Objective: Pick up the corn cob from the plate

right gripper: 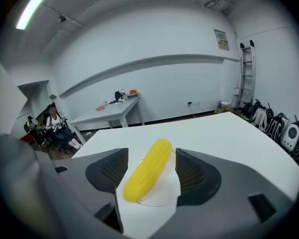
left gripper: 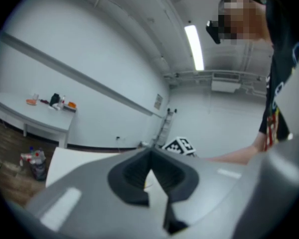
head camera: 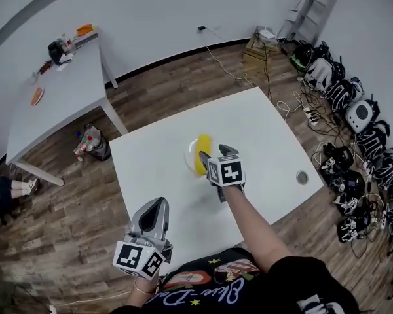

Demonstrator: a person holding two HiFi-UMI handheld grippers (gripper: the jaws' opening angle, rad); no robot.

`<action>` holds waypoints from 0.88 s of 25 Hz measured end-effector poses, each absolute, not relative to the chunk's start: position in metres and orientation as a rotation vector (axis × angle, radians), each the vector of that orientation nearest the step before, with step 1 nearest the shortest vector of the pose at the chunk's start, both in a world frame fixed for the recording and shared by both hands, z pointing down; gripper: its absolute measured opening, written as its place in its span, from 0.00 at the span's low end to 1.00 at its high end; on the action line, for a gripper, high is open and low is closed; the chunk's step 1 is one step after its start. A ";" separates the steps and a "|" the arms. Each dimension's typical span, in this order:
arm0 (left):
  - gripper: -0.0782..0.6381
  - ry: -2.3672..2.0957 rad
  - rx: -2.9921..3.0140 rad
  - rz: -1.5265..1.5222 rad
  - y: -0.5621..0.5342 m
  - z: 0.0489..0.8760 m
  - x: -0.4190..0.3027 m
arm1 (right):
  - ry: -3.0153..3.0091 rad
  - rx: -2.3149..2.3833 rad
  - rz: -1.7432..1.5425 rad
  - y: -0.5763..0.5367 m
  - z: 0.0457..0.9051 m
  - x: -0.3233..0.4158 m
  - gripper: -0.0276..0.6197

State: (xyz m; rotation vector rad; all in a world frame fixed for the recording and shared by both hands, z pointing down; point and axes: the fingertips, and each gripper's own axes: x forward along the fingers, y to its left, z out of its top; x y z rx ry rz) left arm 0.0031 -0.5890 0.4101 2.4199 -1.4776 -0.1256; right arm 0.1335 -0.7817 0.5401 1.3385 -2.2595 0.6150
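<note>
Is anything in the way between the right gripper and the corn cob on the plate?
Nothing visible does. The right gripper has its jaws open, and the corn cob on the white plate shows directly between them, untouched.

Two claws, two desks, one cob on one plate

I count two claws, the left claw and the right claw, and one yellow corn cob on one white plate. There are two white desks: the near desk, which also carries one small round thing, and the far desk, which has one orange disc and a small clutter I can't count. One ladder leans in the corner and one bag sits on the floor. There are two people, the one holding the claws and one seated person. The black-and-white gear along the wall is too tangled to count.
</note>
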 end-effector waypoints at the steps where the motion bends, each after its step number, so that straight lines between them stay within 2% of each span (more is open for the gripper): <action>1: 0.11 -1.467 2.377 -0.147 -0.590 0.414 0.000 | -2.236 1.327 0.625 -0.787 0.548 0.130 0.46; 10: 0.11 -1.496 2.242 -0.174 -0.588 0.432 -0.021 | -2.039 1.337 0.744 -0.824 0.598 0.119 0.50; 15: 0.11 -1.549 2.201 -0.128 -0.583 0.443 -0.027 | -1.970 1.304 0.639 -0.837 0.605 0.112 0.50; 22: 0.11 -1.608 2.147 -0.141 -0.578 0.447 -0.036 | -1.966 1.303 0.736 -0.839 0.623 0.109 0.51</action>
